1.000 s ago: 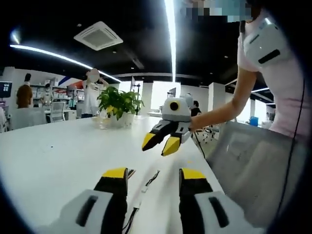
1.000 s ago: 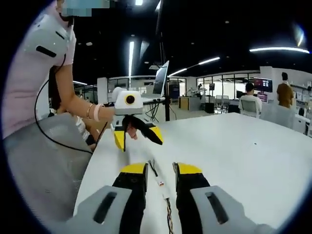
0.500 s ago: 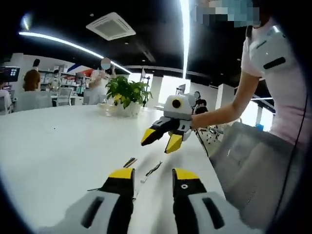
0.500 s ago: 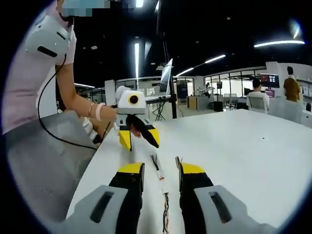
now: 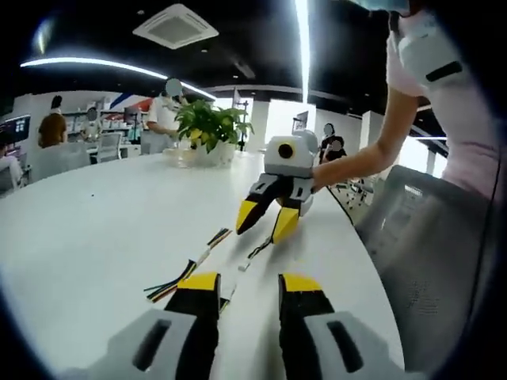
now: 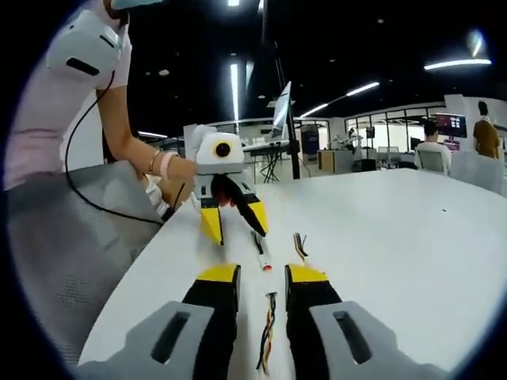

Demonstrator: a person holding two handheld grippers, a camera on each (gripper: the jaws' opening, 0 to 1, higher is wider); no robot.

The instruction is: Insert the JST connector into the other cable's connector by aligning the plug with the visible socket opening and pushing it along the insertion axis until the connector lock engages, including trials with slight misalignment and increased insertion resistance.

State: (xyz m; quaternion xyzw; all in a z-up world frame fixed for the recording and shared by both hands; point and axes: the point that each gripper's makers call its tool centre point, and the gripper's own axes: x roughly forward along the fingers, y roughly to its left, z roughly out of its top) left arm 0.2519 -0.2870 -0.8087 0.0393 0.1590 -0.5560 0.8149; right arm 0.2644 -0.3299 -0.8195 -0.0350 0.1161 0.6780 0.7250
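Left gripper (image 5: 240, 291), jaws parted and empty, hovers over the near cable (image 5: 207, 257), whose long axis runs toward 1 o'clock on the white table (image 5: 87, 237). Right gripper (image 5: 265, 224), likewise parted and empty, points down at 12 o'clock over the second cable (image 5: 255, 253), nearer its connector. Both cables lie unmated, side by side.

The left yellow-tipped black claw (image 5: 247, 286) and the right yellow-tipped black claw (image 6: 262, 275) face each other, both with jaws parted and empty, each gripped by an outstretched hand.
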